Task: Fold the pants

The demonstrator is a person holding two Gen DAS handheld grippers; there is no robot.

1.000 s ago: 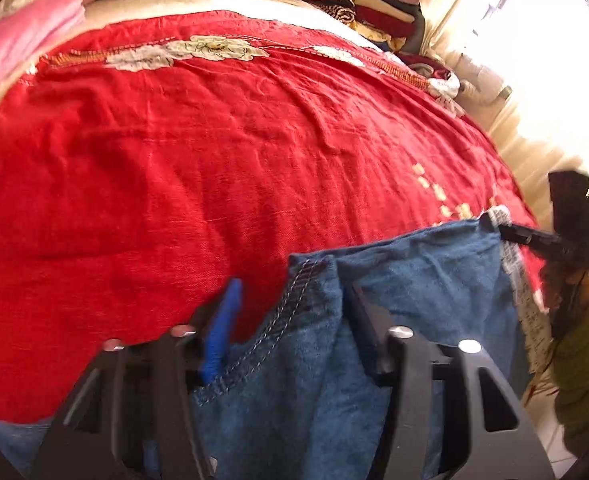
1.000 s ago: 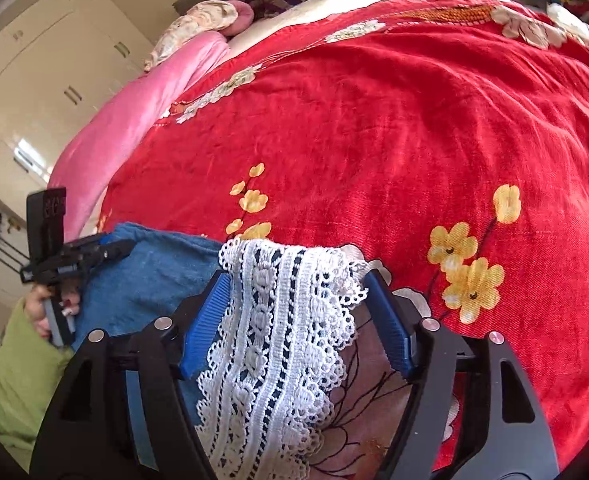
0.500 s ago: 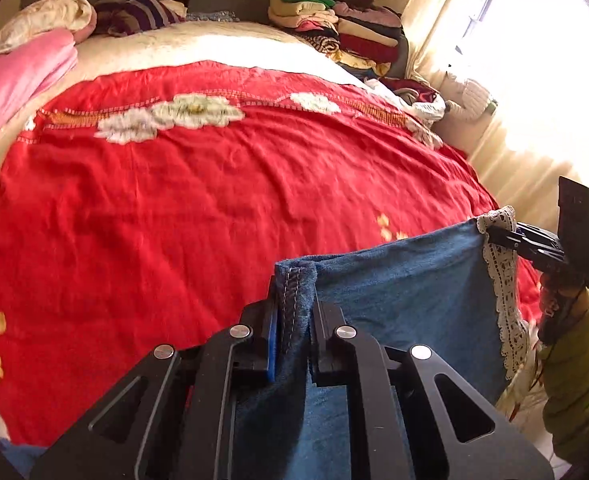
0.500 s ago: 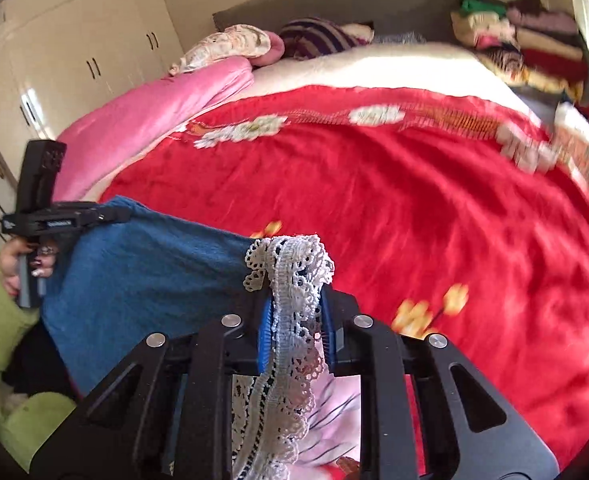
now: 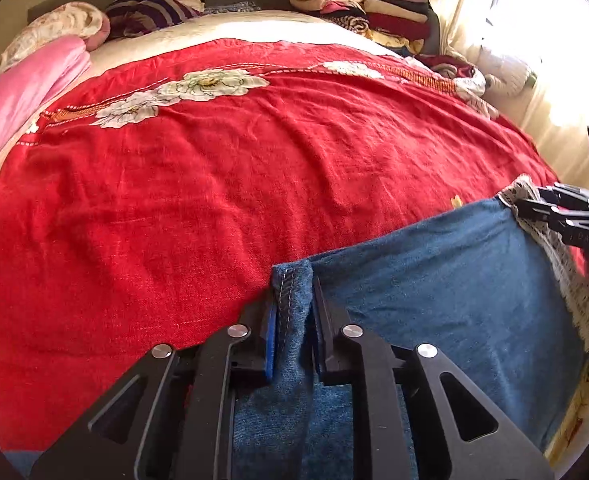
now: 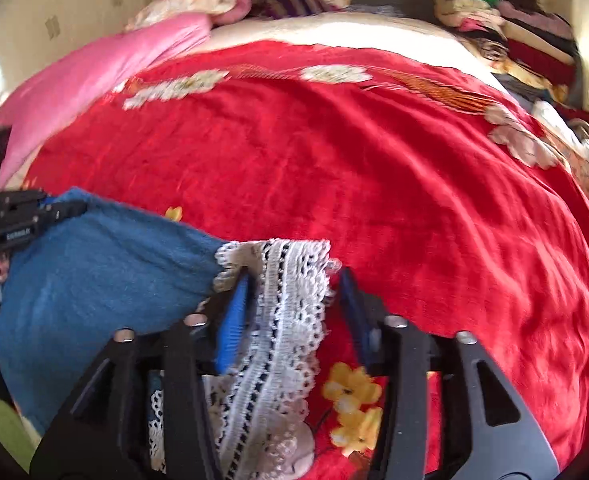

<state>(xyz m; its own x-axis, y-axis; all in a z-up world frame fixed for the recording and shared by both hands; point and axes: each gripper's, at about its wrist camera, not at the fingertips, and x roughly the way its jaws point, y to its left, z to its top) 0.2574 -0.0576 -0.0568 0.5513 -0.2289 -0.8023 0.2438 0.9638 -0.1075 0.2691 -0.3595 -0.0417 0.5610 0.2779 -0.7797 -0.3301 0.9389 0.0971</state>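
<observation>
The blue denim pants (image 5: 446,288) with a white lace trim (image 6: 286,304) hang stretched between my two grippers over the near edge of a red flowered bedspread (image 5: 222,168). My left gripper (image 5: 292,320) is shut on a stitched denim corner. It also shows in the right wrist view (image 6: 34,216) at the far left. My right gripper (image 6: 294,304) has its jaws apart around the lace edge, which drapes between them. It appears in the left wrist view (image 5: 550,208) at the lace corner.
A pink blanket (image 5: 18,92) and pillows (image 5: 74,24) lie at the bed's far left. A stack of folded clothes (image 5: 366,4) stands at the far right by a bright curtained window (image 5: 534,40). White cupboards stand left of the bed.
Both grippers shut on the pants and lifted them from the bedspread. Since half a second ago the right gripper's jaws have parted around the lace; the left stays shut.
</observation>
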